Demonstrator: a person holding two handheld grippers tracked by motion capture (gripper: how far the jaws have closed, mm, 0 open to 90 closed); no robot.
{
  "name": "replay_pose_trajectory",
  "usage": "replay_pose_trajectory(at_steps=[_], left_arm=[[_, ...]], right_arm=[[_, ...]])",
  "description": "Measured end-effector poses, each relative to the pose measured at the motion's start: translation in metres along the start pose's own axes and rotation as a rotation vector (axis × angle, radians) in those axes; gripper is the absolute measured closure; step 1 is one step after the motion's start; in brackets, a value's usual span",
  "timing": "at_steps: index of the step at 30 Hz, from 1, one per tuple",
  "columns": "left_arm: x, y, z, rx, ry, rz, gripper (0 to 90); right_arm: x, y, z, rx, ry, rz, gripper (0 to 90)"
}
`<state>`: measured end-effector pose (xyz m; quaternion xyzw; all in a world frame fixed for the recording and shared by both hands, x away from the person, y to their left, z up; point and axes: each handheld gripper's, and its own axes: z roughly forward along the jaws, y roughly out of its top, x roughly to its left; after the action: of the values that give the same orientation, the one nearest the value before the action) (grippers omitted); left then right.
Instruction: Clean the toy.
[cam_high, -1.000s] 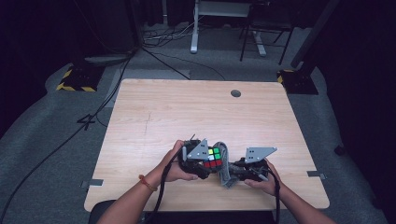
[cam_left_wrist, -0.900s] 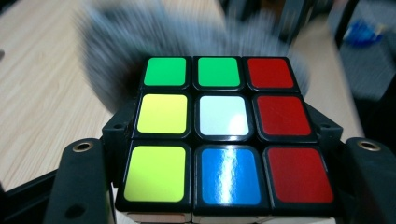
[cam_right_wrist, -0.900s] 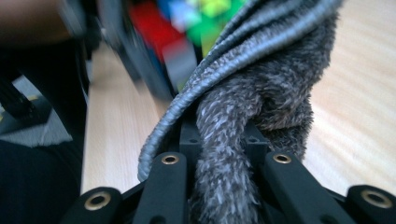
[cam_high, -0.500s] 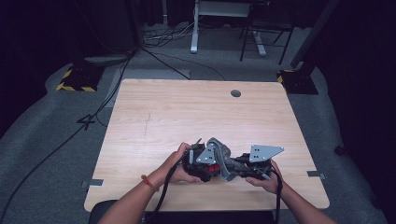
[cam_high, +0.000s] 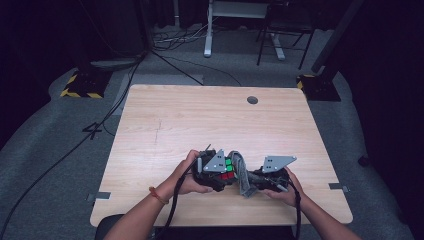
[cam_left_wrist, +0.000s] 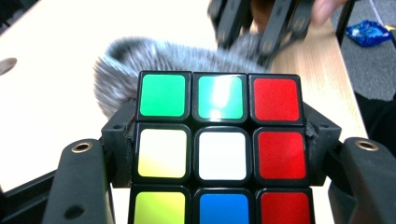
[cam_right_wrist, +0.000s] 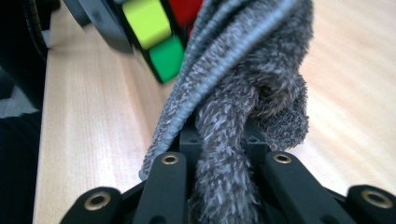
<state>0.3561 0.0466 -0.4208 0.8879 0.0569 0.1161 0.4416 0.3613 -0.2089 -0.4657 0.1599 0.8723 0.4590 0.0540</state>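
Puzzle cube (cam_left_wrist: 218, 149) sits clamped between my left gripper (cam_high: 212, 172) jaws, held just above the near middle of the table (cam_high: 200, 120) so one face is exposed for wiping. My right gripper (cam_high: 267, 179) jaws pinch a grey fuzzy cloth (cam_right_wrist: 233, 112), bunched up and pressed against the cube's side (looks like cleaning, my guess). From above, hands and gripper plates cover most of the cube; the cube's bottom row is cut off in the left gripper view.

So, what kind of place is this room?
Probably a lab or recording studio: a bare wooden table on grey carpet, cables trailing across the floor, and hazard-striped stand bases against dark surroundings.
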Motion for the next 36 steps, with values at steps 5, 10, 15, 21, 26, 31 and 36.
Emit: replay_pose_trajectory(at_steps=[5,10,15,21,26,31,36], left_arm=[[-0.002,0.001,-0.001,-0.034,-0.007,0.006,33.2],[0.002,-0.002,-0.004,-0.049,-0.019,-0.021,33.0],[0.003,-0.004,-0.005,-0.035,-0.036,-0.025,32.8],[0.004,-0.006,-0.002,0.001,-0.032,-0.026,32.6],[0.003,-0.006,0.003,0.043,-0.023,-0.017,32.6],[-0.006,-0.006,0.015,0.138,0.008,0.043,32.9],[-0.003,-0.006,0.012,0.103,0.006,0.016,33.2]], right_arm=[[0.003,0.000,0.004,-0.047,0.069,0.021,77.4],[0.006,0.004,0.001,-0.104,0.083,0.025,77.5],[0.006,0.004,-0.004,-0.134,0.089,0.020,77.5],[0.006,0.006,-0.011,-0.166,0.084,0.022,77.6],[0.006,0.008,-0.014,-0.184,0.074,0.017,77.6],[0.010,0.014,-0.018,-0.210,0.077,-0.009,77.7],[0.013,0.016,-0.018,-0.189,0.027,-0.029,77.7]])
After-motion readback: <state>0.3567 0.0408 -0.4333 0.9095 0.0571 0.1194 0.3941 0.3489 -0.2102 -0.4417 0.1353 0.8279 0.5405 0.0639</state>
